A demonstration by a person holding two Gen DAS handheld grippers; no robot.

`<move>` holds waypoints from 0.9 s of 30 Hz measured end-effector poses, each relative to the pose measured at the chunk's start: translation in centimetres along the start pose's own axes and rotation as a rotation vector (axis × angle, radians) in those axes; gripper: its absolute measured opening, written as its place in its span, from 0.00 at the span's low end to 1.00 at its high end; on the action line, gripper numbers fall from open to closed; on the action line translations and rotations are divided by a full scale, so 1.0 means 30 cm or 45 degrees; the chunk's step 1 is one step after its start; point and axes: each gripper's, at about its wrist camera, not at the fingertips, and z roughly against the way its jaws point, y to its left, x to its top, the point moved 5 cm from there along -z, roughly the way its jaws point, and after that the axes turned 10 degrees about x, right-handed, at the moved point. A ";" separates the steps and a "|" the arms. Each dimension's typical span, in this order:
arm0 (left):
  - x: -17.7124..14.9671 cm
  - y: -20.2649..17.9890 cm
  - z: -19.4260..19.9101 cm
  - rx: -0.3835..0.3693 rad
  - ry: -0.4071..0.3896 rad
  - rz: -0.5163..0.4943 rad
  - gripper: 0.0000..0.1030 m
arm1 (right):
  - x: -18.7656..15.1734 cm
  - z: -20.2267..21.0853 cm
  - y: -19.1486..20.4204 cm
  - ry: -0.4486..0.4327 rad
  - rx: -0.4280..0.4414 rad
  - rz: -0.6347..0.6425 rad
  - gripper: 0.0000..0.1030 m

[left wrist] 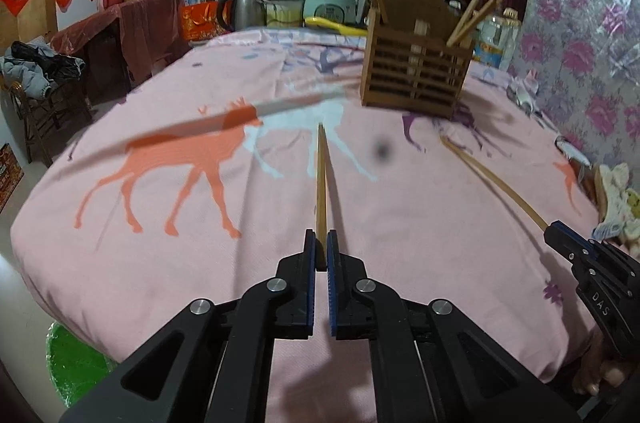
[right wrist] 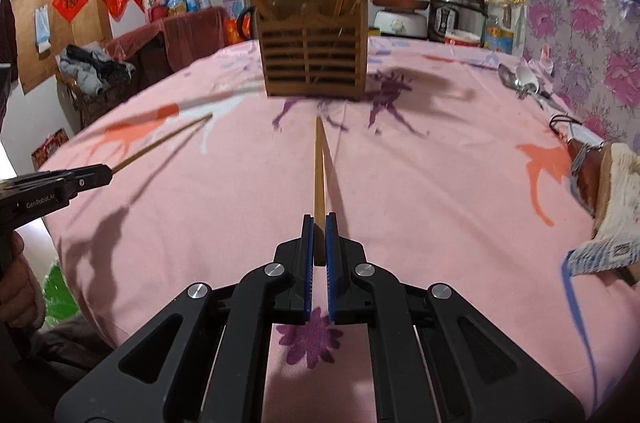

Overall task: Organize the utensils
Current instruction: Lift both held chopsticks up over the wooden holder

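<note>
- Clamping down: left gripper (left wrist: 321, 247) is closed on a chopstick (left wrist: 321, 179), long axis running from the lower centre up the frame toward the wooden holder (left wrist: 416, 67).
- Right gripper (right wrist: 319, 232) likewise pinches its own chopstick (right wrist: 319, 167), tip aimed at that holder.
- Holder, upper centre on the pink worktop (right wrist: 440, 203), already carries several sticks.
- Judging from that, both still need dropping in; spoons (right wrist: 524, 81) wait at the right edge.

A pink deer-print tablecloth (left wrist: 200, 223), a steel kettle (left wrist: 244, 8) and a rice cooker (right wrist: 456, 12) beyond.
</note>
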 end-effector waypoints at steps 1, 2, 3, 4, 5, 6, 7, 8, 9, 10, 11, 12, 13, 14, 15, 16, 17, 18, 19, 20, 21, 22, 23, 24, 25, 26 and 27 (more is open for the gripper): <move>0.008 0.002 0.012 -0.001 -0.009 0.005 0.05 | 0.014 0.014 0.002 -0.019 0.003 -0.001 0.06; 0.023 0.004 0.027 -0.006 -0.019 0.013 0.06 | 0.027 0.028 0.004 -0.038 0.006 -0.001 0.06; 0.035 0.006 0.040 -0.010 -0.029 0.019 0.05 | 0.045 0.046 0.008 -0.061 0.010 0.000 0.06; 0.049 0.007 0.055 -0.015 -0.040 0.022 0.05 | 0.060 0.059 0.009 -0.077 0.013 0.002 0.06; 0.063 0.008 0.070 -0.019 -0.053 0.022 0.05 | 0.076 0.074 0.012 -0.097 0.017 0.003 0.06; 0.079 0.007 0.086 -0.021 -0.067 0.022 0.05 | 0.096 0.091 0.015 -0.119 0.022 0.003 0.06; 0.094 0.004 0.102 -0.025 -0.081 0.019 0.06 | 0.113 0.103 0.018 -0.135 0.027 0.005 0.06; 0.113 0.000 0.117 -0.031 -0.093 0.014 0.05 | 0.132 0.119 0.022 -0.155 0.032 0.009 0.06; 0.128 -0.005 0.132 -0.036 -0.106 0.009 0.05 | 0.155 0.137 0.026 -0.179 0.037 0.015 0.06; 0.146 -0.010 0.147 -0.038 -0.120 0.005 0.05 | 0.174 0.151 0.030 -0.198 0.041 0.018 0.06; 0.160 -0.014 0.161 -0.042 -0.133 0.001 0.05 | 0.192 0.168 0.034 -0.216 0.046 0.021 0.06; 0.179 -0.020 0.178 -0.050 -0.146 -0.001 0.05 | 0.217 0.189 0.039 -0.241 0.055 0.024 0.06; 0.195 -0.024 0.189 -0.059 -0.153 -0.002 0.05 | 0.237 0.202 0.043 -0.257 0.062 0.025 0.06; 0.210 -0.028 0.200 -0.069 -0.158 -0.002 0.05 | 0.257 0.218 0.048 -0.276 0.070 0.028 0.06; 0.230 -0.035 0.216 -0.084 -0.165 -0.001 0.05 | 0.277 0.234 0.055 -0.292 0.077 0.032 0.06; 0.245 -0.040 0.229 -0.097 -0.169 -0.001 0.05 | 0.291 0.244 0.062 -0.303 0.083 0.037 0.06; 0.259 -0.045 0.237 -0.108 -0.173 0.000 0.06 | 0.303 0.255 0.068 -0.314 0.087 0.042 0.06; 0.273 -0.051 0.250 -0.122 -0.177 0.000 0.06 | 0.314 0.264 0.073 -0.325 0.091 0.048 0.06; 0.280 -0.054 0.258 -0.132 -0.181 -0.001 0.06 | 0.324 0.273 0.079 -0.337 0.095 0.055 0.06; 0.291 -0.059 0.269 -0.147 -0.185 -0.002 0.06 | 0.331 0.279 0.084 -0.346 0.096 0.061 0.06; 0.299 -0.065 0.279 -0.158 -0.189 -0.003 0.05 | 0.335 0.282 0.086 -0.350 0.098 0.064 0.06; 0.303 -0.069 0.287 -0.167 -0.194 -0.005 0.05 | 0.333 0.284 0.089 -0.350 0.101 0.064 0.06; 0.306 -0.071 0.289 -0.172 -0.198 -0.008 0.06 | 0.329 0.279 0.089 -0.346 0.103 0.063 0.06; 0.308 -0.078 0.292 -0.176 -0.202 -0.013 0.06 | 0.324 0.273 0.088 -0.340 0.102 0.061 0.06; 0.306 -0.083 0.287 -0.175 -0.201 -0.018 0.06 | 0.317 0.264 0.085 -0.336 0.099 0.059 0.06; 0.304 -0.090 0.277 -0.172 -0.194 -0.025 0.06 | 0.309 0.258 0.082 -0.330 0.098 0.054 0.06; 0.301 -0.094 0.261 -0.163 -0.186 -0.028 0.06 | 0.304 0.252 0.075 -0.323 0.103 0.042 0.06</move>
